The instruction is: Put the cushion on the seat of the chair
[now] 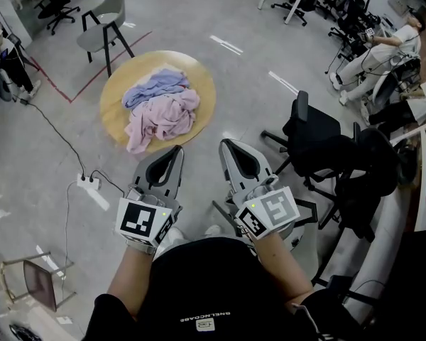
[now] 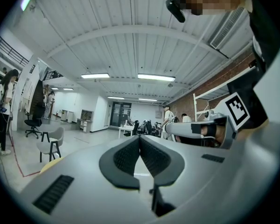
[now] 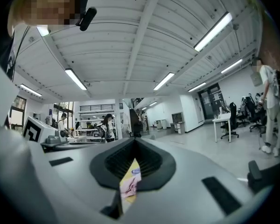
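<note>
Both grippers are held level in front of the person, side by side and high above the floor. In the head view my left gripper (image 1: 177,150) and right gripper (image 1: 226,144) each have the jaws closed tip to tip with nothing between them. The left gripper (image 2: 140,137) and the right gripper (image 3: 133,142) show the same in their own views. A grey chair (image 1: 106,23) with black legs stands at the far left, its seat bare. I cannot make out a cushion; crumpled lavender and pink fabric (image 1: 163,109) lies on a round wooden table (image 1: 202,84) ahead of the grippers.
A black office chair (image 1: 316,137) stands close on the right. A white power strip (image 1: 89,183) with cables lies on the floor at left, and a small metal-framed stool (image 1: 39,279) at lower left. A person sits among desks and chairs at the far right (image 1: 383,45).
</note>
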A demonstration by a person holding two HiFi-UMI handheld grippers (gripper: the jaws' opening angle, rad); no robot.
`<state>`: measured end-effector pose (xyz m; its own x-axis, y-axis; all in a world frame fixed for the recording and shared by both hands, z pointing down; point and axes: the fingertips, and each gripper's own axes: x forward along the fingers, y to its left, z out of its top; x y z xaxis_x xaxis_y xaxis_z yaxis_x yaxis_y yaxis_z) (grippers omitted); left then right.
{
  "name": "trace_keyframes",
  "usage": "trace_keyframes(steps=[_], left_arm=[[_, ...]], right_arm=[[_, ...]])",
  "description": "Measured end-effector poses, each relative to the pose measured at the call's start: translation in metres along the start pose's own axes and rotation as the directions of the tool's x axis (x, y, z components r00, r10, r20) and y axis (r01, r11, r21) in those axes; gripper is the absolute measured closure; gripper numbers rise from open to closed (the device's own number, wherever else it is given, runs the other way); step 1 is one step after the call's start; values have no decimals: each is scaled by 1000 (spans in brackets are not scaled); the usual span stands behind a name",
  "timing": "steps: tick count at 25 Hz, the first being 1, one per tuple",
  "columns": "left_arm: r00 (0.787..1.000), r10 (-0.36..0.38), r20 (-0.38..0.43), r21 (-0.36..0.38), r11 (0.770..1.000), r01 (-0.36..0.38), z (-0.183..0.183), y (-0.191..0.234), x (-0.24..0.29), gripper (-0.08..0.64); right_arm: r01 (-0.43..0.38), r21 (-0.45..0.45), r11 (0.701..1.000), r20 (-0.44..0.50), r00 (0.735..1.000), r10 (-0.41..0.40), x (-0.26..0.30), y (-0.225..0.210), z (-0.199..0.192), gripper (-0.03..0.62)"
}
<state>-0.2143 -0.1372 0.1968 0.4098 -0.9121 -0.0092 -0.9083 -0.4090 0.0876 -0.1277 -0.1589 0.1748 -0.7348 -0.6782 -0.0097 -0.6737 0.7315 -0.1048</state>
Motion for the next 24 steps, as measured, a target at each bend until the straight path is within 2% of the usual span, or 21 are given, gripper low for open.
trace_keyframes(steps=[14, 24], left_arm=[[1000, -28, -10, -3, 1000, 28, -4, -20, 2, 546], [999, -51, 2, 25, 998, 51, 1, -27, 6, 546]], right_arm=[[29, 9, 1000, -6, 1000, -29, -18, -6, -5, 584], [35, 14, 999, -4, 999, -35, -24, -11, -7, 584]])
